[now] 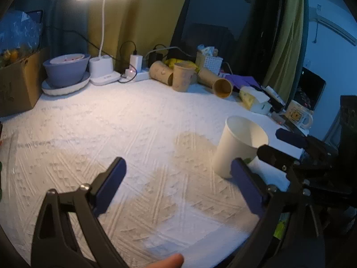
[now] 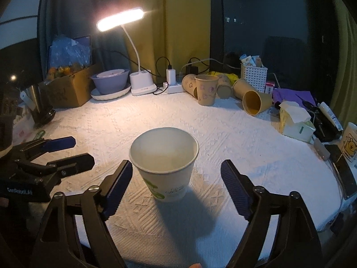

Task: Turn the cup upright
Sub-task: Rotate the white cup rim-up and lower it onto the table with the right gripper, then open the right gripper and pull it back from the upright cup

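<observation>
A white paper cup point(image 2: 166, 165) with a green print stands upright, mouth up, on the white textured cloth point(image 2: 133, 125). My right gripper point(image 2: 176, 176) is open, its blue pads on either side of the cup without touching it. In the left wrist view the cup point(image 1: 239, 145) stands to the right, just beyond my left gripper's right finger. My left gripper point(image 1: 178, 167) is open and empty, over bare cloth. It shows at the left edge of the right wrist view point(image 2: 64, 154). The right gripper shows at the right in the left wrist view point(image 1: 281, 145).
At the back stand a lit desk lamp point(image 2: 138, 82), a grey bowl on a plate point(image 2: 110, 84), a cardboard box point(image 2: 69, 89), a power strip and several brown paper cups point(image 2: 206, 89), some lying down. A tissue pack point(image 2: 294, 120), a white basket and a mug point(image 2: 349, 145) are at the right.
</observation>
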`<move>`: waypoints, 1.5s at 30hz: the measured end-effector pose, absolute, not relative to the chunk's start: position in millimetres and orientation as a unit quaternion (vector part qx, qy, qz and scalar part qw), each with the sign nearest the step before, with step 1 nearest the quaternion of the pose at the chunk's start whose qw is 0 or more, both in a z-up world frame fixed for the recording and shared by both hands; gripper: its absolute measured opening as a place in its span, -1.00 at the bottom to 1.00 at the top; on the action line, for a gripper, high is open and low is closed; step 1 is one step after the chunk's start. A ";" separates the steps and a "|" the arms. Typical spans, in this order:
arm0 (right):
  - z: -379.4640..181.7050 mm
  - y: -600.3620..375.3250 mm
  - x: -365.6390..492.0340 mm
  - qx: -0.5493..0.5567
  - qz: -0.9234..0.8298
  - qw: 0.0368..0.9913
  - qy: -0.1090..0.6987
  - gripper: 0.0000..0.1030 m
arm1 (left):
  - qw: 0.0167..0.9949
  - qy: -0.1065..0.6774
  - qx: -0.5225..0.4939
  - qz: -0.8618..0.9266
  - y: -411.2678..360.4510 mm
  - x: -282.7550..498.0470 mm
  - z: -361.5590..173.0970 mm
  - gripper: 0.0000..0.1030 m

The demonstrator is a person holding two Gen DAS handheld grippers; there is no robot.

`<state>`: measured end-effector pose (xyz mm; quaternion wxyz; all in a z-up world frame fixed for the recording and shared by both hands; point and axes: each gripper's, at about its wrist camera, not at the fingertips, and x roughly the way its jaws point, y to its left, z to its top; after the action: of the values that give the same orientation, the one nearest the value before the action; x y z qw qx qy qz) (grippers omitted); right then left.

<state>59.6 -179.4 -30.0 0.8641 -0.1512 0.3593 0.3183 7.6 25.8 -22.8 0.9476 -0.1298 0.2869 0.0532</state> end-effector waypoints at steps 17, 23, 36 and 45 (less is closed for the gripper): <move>22.3 -200.2 41.8 -0.141 0.300 0.886 0.323 0.64 | 0.969 0.222 -0.079 0.070 3.1 -3.6 25.8 0.86; 42.5 -206.7 37.3 -0.140 0.294 0.895 0.306 0.64 | 0.974 0.203 -0.073 0.063 -2.9 -8.9 39.0 0.86; 76.0 -215.2 23.3 -0.142 0.288 0.911 0.260 0.64 | 0.990 0.126 -0.042 0.039 -22.6 -32.6 69.9 0.87; 82.7 -220.4 17.5 -0.139 0.281 0.919 0.239 0.64 | 0.993 0.106 -0.040 0.037 -27.6 -42.4 71.6 0.86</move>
<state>17.5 -220.4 82.7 0.9189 -0.1394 0.2392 0.2811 -42.4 -27.6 71.6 0.9929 -0.0396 0.1056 0.0368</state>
